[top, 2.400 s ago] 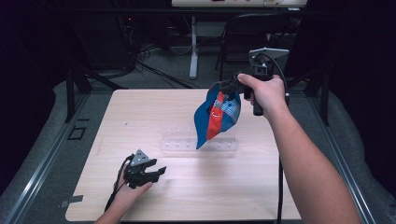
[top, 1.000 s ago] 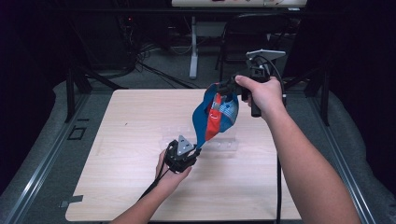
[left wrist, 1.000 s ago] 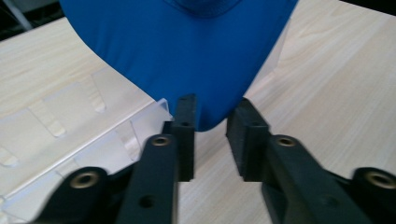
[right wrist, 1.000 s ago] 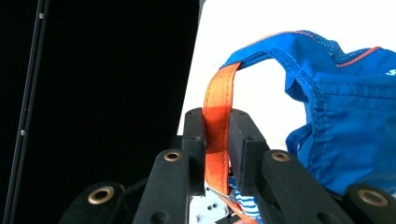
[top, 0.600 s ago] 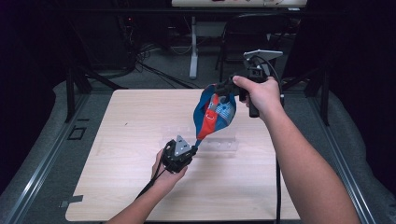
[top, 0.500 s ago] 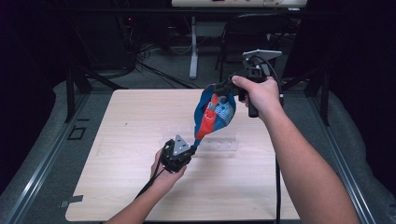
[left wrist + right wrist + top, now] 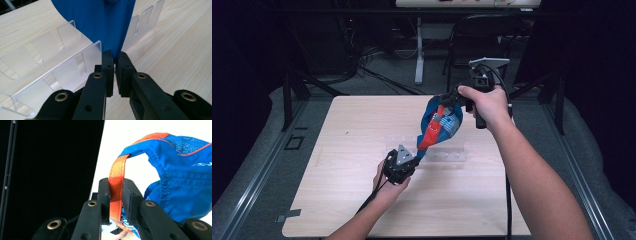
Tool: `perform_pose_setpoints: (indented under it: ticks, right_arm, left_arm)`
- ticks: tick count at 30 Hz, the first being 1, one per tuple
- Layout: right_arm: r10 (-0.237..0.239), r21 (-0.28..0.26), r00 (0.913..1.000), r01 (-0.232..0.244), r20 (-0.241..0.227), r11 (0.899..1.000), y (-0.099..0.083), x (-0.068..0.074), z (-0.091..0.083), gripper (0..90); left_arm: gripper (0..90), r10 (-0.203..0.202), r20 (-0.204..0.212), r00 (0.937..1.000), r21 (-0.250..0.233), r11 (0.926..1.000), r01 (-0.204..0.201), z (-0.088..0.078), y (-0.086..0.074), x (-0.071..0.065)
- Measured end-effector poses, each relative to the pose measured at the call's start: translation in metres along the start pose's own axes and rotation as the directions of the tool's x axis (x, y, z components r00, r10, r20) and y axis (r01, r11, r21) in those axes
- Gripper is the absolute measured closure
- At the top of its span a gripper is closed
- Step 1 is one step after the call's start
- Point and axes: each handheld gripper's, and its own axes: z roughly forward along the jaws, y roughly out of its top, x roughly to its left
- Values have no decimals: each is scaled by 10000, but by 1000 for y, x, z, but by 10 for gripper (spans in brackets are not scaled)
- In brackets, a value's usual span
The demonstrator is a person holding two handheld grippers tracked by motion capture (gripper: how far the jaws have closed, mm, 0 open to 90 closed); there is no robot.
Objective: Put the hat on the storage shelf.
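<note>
A blue fabric bag (image 7: 442, 125) with an orange strap (image 7: 429, 136) hangs above the wooden table. My right gripper (image 7: 446, 100) holds it up from the top, shut on the orange strap (image 7: 115, 187), and the blue cloth (image 7: 182, 182) drapes to the right. My left gripper (image 7: 412, 161) is low at the bag's bottom tip, and its jaws have just closed on the blue corner (image 7: 112, 30). A clear plastic rack (image 7: 50, 72) lies on the table just behind that corner, seen faintly in the high view as the rack (image 7: 447, 154).
The light wooden table (image 7: 352, 130) stands on a grey floor with dark rails along both sides. A chair (image 7: 472, 45) and a desk leg stand beyond the far edge. Cables trail from both grippers.
My left hand came up from the near left of the table to the bag's lower tip and shut on it. The bag now hangs stretched between both grippers. The right hand barely moved.
</note>
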Motion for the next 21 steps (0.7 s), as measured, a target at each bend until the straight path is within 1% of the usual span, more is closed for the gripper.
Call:
perform_pose_setpoints:
  ticks: [5,6,8,10,11,14,15,16,17,18,19,21]
  right_arm:
    - [26,-45,10000,-26,24,10000,0,-6,3,778]
    - [106,-5,9999,-106,60,9999,1,-8,4,778]
    - [50,2,10000,-50,55,10000,1,-10,5,777]
    - [145,-7,9998,-144,104,9999,1,-14,9,777]
    - [129,62,9999,-129,114,9999,2,-15,10,777]
    - [184,5,9998,-184,120,9998,1,-18,13,777]
    - [188,151,9997,-190,154,9997,1,-19,14,777]
    - [144,151,9998,-146,162,9998,1,-20,15,777]
    - [186,112,9997,-187,143,9998,1,-21,16,777]
    - [129,210,9998,-132,151,9997,1,-22,17,777]
    - [214,192,9996,-217,162,9996,1,-22,17,777]
    - [170,275,9996,-176,207,9995,1,-25,17,777]
  left_arm:
    - [858,-139,35,9999,13,9999,139,2,-4,1]
    - [857,-156,68,9999,93,9998,155,3,-5,2]
    - [856,-280,89,9996,45,9996,280,4,-7,2]
    - [857,-372,124,9992,76,9993,371,4,-10,3]
    - [858,-372,124,9992,76,9993,371,4,-10,3]
    - [860,-462,171,9988,67,9989,461,6,-13,3]
    - [860,-479,238,9986,99,9988,477,6,-13,3]
    - [860,-505,214,9985,39,9987,504,6,-14,3]
    - [856,-568,210,9982,79,9984,567,6,-15,4]
    - [845,-609,222,9979,90,9981,607,6,-16,4]
    - [826,-701,268,9972,59,9975,700,7,-17,4]
    - [795,-699,302,9971,69,9975,697,6,-19,5]
